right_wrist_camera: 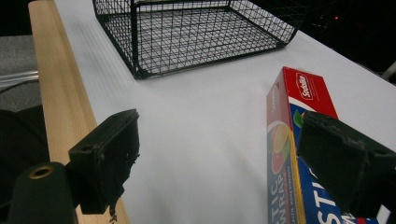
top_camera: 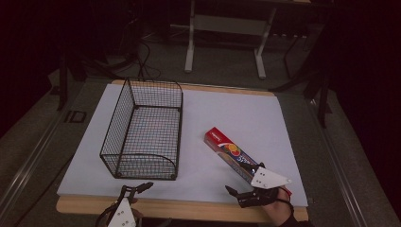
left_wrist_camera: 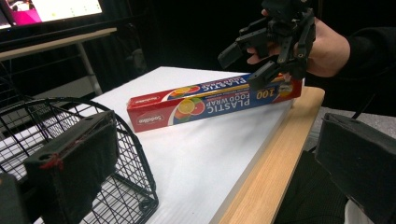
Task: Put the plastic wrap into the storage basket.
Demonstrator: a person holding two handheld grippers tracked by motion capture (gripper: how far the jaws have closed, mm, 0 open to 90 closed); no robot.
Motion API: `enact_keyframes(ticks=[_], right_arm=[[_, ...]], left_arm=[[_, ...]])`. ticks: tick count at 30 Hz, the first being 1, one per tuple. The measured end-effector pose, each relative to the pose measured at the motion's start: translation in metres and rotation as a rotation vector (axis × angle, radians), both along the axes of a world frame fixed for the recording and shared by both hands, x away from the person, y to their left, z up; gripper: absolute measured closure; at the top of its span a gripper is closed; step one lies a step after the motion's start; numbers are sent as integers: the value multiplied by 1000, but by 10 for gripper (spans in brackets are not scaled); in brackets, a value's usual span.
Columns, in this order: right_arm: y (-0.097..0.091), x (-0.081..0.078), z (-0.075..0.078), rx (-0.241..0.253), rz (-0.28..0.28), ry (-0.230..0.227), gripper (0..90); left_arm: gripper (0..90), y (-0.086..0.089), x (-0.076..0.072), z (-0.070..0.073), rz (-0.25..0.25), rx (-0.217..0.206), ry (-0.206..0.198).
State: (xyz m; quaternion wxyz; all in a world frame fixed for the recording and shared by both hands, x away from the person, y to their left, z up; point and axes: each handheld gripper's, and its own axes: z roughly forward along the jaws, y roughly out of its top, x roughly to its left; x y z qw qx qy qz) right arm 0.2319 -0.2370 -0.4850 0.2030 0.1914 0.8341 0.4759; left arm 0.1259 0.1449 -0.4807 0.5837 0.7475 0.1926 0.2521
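The right tongs stand wide open at the near right edge of the worktop, one jaw just above the near end of the box of plastic food wrap, the other out over bare white surface beside it; nothing is pinched yet. The left tongs hang open too, empty, at the near edge just in front of the wire basket. The box lies flat on the white sheet, slanting from the right hand toward the middle, well apart from the basket. To my eye the step in hand is the approach to the box: the right tongs need to shift sideways so both jaws straddle its narrow width, drop, and close on it. Held so near one end, the long box could droop or swing once lifted. If it is meant for the basket, the path leftward is free, though the basket's tall mesh walls would have to be cleared. Beyond the worktop's far edge stand the legs of another table.
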Motion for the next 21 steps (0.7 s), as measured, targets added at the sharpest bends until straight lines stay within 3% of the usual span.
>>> enact_keyframes(ticks=[11,16,19,20,21], right_arm=[[-1,-2,3,8,-1,-11,130],[-7,-4,10,-24,-11,-34,129],[-12,-4,12,-29,-3,-19,128],[-18,-4,12,-65,-2,-19,128],[-18,-4,12,-65,-2,-19,128]], left_arm=[[2,-1,0,0,-4,7,1],[2,-1,1,-1,-6,10,0],[2,-2,0,-1,-7,13,-1],[2,-2,0,-1,-7,13,-1],[2,-2,0,-1,-6,12,-2]])
